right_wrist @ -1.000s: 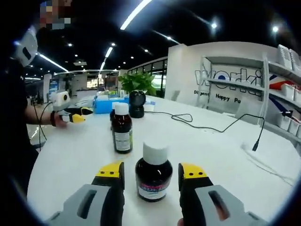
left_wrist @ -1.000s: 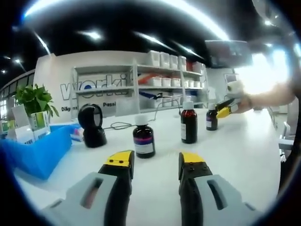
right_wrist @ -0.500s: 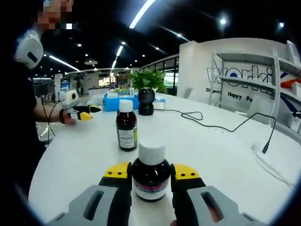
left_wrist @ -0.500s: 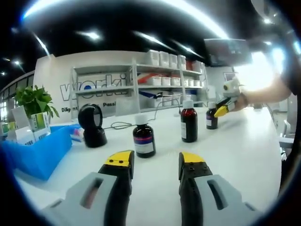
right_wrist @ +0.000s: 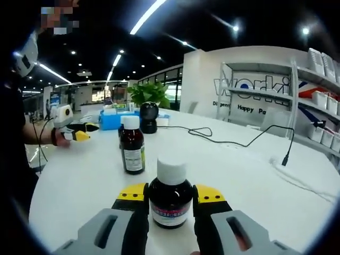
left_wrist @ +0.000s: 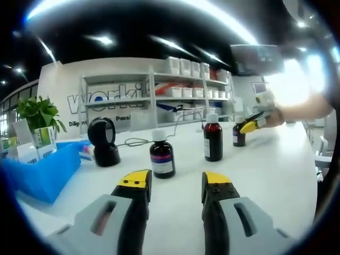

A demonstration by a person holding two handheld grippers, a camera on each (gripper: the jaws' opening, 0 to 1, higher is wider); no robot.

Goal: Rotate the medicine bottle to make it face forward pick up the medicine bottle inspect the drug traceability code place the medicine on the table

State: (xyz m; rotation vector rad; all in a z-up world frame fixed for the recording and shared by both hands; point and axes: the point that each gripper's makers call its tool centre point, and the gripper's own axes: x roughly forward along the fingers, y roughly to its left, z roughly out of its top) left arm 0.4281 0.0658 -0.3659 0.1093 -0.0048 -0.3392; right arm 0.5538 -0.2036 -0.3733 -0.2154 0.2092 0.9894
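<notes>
With the yellow-tipped grey right gripper point(right_wrist: 170, 194) pinching the small white-capped dark glass medicine bottle point(right_wrist: 170, 197) near the round white table's point(right_wrist: 239, 175) edge, judged mid-rotation, next needing a lift to read its code, yellow-tipped grey left gripper point(left_wrist: 175, 183) idling, jaws spread

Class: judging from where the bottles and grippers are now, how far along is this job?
Early. The right gripper has closed on the nearest medicine bottle, label toward the camera; whether it has left the white table is unclear. The left gripper is open, holding nothing. Checking the code and setting the bottle down remain.
</notes>
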